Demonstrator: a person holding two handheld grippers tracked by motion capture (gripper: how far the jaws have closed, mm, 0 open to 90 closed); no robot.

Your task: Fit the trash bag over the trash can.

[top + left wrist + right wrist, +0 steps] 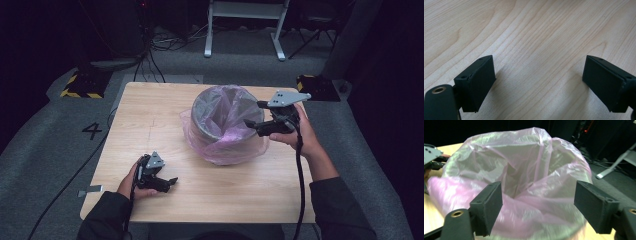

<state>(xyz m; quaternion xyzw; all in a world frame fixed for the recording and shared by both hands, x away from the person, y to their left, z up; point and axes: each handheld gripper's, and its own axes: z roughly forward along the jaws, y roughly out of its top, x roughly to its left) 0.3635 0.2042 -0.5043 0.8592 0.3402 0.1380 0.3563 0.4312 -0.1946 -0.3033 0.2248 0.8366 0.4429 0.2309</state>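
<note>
Grey carpet [45, 135] surrounds my pale wooden table [150, 125], dark room beyond, white frame legs [245, 30] at upper centre. Frame centre: round bin [222, 117] lined with a pink plastic bag [227, 145]. My right gripper [255, 114], jaws apart, sits at the bag's right rim; my left gripper [167, 182], jaws apart, rests lower left.
</note>
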